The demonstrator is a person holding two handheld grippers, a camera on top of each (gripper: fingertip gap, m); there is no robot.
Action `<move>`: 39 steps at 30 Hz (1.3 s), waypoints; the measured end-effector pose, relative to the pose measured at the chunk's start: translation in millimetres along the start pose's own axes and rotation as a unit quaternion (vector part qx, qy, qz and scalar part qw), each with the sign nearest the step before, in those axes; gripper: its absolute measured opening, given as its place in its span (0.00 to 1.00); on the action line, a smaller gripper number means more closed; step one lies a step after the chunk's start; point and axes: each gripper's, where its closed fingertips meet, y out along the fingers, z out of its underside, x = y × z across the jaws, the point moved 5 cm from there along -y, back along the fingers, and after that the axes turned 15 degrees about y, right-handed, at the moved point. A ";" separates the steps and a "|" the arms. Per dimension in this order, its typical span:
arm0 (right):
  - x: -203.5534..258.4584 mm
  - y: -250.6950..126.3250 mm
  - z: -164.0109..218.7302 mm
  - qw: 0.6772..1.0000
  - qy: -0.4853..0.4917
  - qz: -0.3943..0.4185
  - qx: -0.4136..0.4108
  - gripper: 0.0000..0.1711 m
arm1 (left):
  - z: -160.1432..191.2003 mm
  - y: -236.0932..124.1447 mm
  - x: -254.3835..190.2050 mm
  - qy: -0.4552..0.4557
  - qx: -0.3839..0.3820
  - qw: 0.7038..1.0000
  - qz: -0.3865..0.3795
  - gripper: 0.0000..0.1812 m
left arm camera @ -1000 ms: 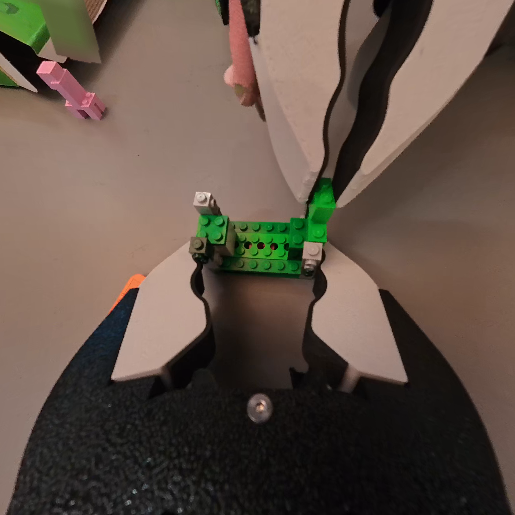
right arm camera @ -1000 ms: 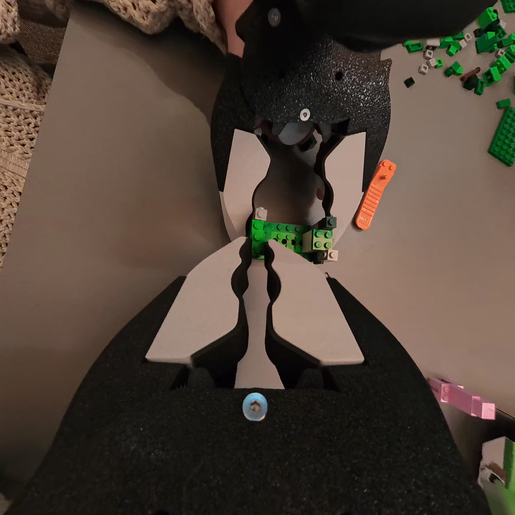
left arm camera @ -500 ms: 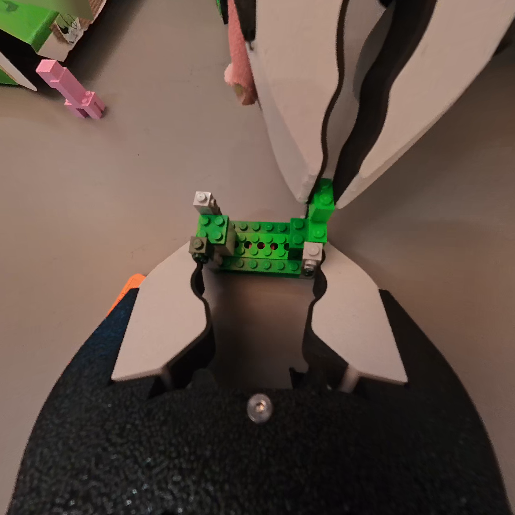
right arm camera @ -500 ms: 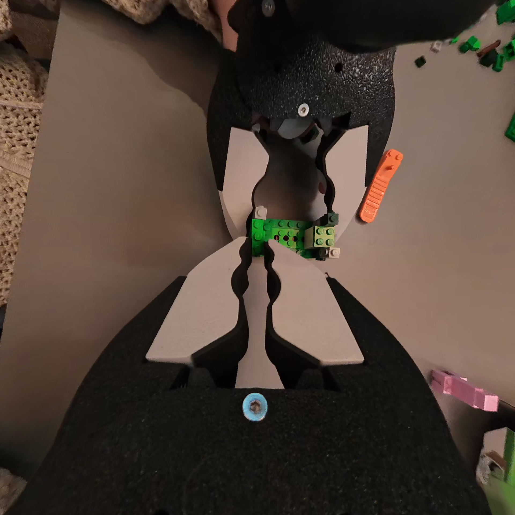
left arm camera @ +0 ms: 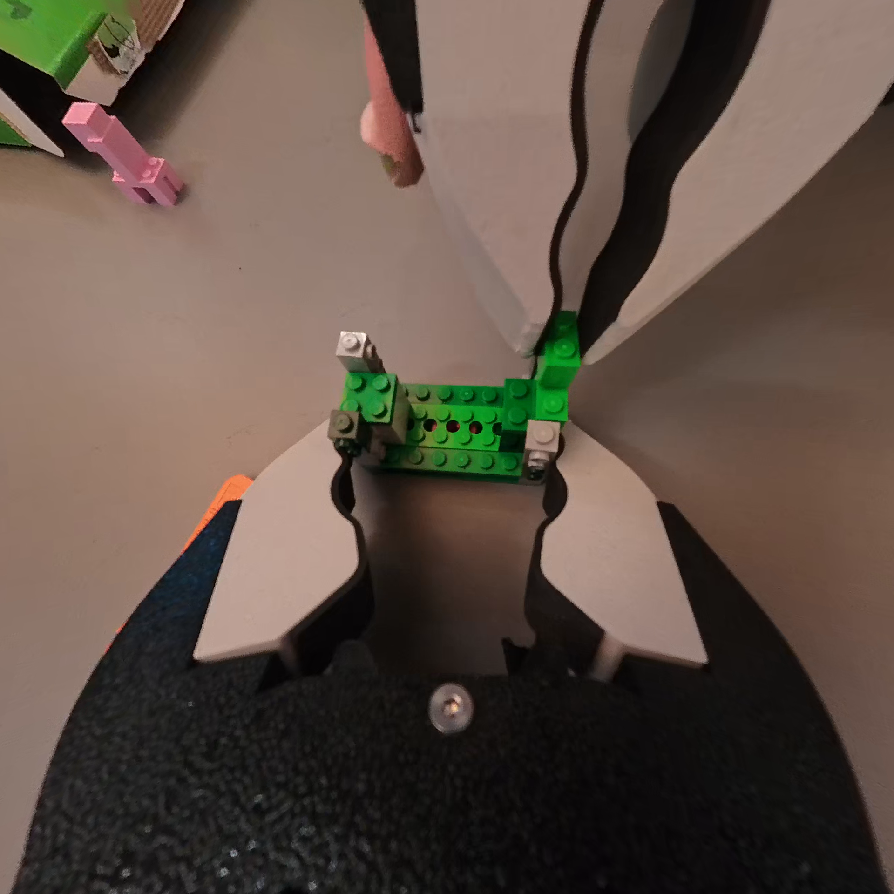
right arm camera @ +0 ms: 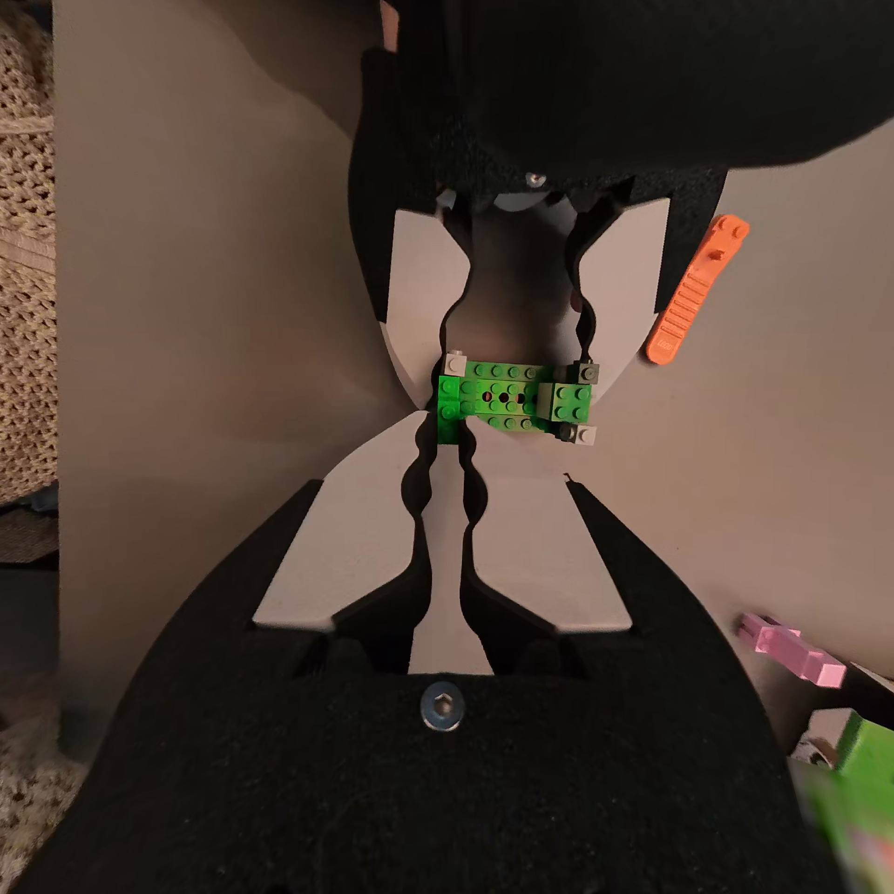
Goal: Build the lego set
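Green brick assembly with grey corner studs sits on the grey surface, clamped end to end by the left gripper. Right gripper, opposite, pinches a small green brick at the assembly's end.

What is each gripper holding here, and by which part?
Left gripper clamps the green lego assembly by its two short ends. Right gripper pinches the bright green brick at one end.

Beyond the left gripper's fingertips, the green box is blurred and cropped by the corner; its left finger hides most of the orange separator.
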 end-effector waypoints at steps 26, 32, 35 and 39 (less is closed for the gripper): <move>2.2 -5.0 -2.8 0.999 -0.004 0.012 -0.038 0.04 | 0.3 0.0 -0.2 -0.003 0.000 1.000 0.002 0.42; 1.7 -5.2 -2.4 0.999 0.002 0.016 -0.033 0.04 | 0.4 0.1 -0.3 -0.003 0.001 1.000 0.001 0.42; 1.9 -5.1 -2.1 0.999 0.001 0.017 -0.034 0.04 | 0.4 0.0 -0.3 -0.003 0.001 1.000 0.001 0.42; 2.2 -5.1 -2.2 0.999 0.001 0.021 -0.034 0.04 | 0.4 0.0 -0.4 -0.003 0.001 1.000 0.001 0.42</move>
